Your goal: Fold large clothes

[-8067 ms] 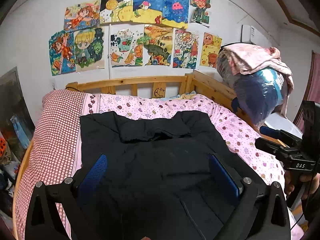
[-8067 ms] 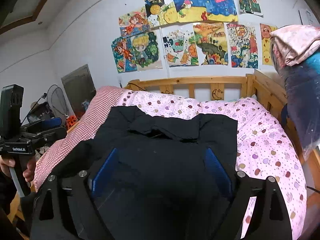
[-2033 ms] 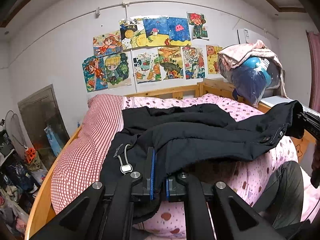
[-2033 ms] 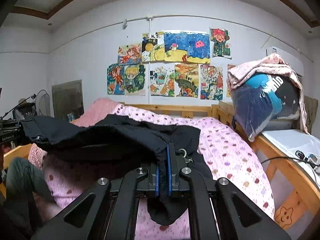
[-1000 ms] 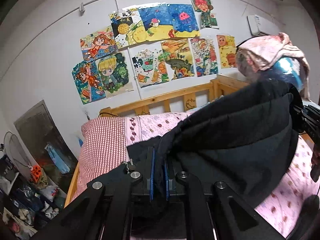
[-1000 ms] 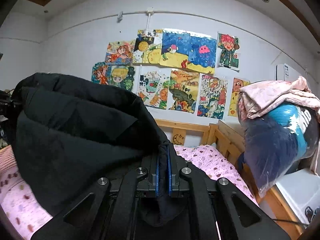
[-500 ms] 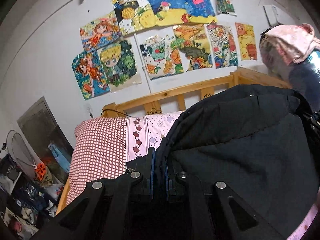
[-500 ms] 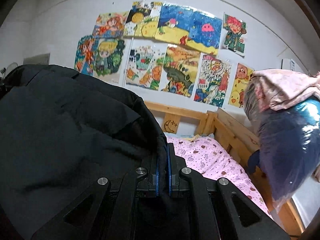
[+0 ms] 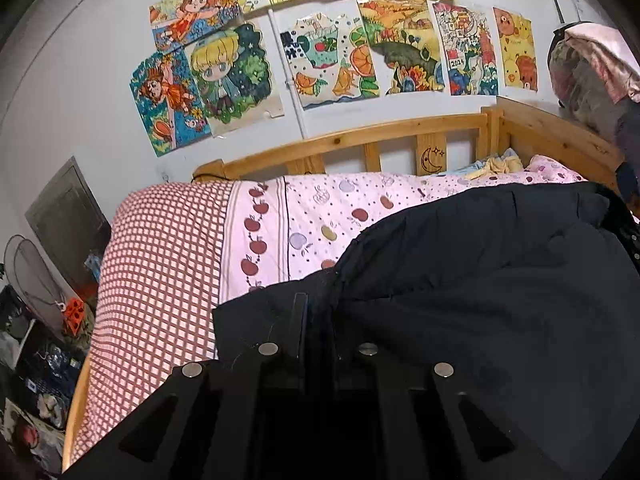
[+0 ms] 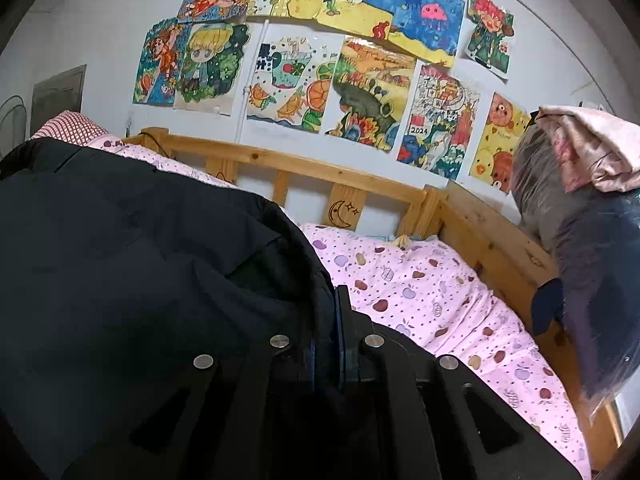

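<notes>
Left gripper (image 9: 316,312) and right gripper (image 10: 326,320), both clamped on the black coat (image 9: 480,300), mid-fold; next, lay it nearer the headboard (image 10: 304,168)

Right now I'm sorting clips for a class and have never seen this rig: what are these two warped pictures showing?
Each picture comes from a wide-angle camera on a hand-held claw, looking forward along its two fingers; a person holds one in each hand. The left claw and the right claw are each shut on an edge of one black jacket, stretched between them over the bed. Beneath lies a pink fruit-print quilt, with a wooden headboard and children's drawings on the wall behind.
</notes>
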The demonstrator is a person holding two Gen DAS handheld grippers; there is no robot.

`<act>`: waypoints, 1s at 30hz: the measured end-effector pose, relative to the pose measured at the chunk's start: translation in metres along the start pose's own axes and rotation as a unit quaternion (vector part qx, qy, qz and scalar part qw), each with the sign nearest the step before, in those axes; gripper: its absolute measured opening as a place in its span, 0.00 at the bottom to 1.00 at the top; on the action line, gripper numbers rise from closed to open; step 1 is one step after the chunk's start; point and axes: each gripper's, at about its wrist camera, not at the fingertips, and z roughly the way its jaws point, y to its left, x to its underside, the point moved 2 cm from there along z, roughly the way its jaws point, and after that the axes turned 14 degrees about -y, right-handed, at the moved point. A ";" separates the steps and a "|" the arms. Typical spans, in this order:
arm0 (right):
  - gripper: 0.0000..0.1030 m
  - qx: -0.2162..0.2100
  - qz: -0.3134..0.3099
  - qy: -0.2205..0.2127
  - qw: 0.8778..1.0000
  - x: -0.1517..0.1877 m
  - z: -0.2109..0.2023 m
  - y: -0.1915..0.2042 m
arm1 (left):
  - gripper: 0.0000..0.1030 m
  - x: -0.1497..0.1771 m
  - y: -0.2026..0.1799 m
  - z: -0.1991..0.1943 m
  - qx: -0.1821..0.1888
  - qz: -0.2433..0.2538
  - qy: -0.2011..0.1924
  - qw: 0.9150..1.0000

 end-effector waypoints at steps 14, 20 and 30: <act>0.51 -0.014 0.009 -0.036 0.999 -0.016 -0.042 -0.017 | 0.89 -0.009 0.034 -0.048 0.021 -0.087 -0.069 0.994; 0.72 -0.060 0.024 -0.028 0.998 -0.008 -0.089 -0.023 | 0.89 0.006 0.022 -0.095 0.077 -0.076 -0.081 0.991; 0.80 -0.126 0.039 0.001 0.991 0.008 -0.090 -0.002 | 0.89 0.033 -0.031 -0.085 0.112 0.006 -0.053 0.992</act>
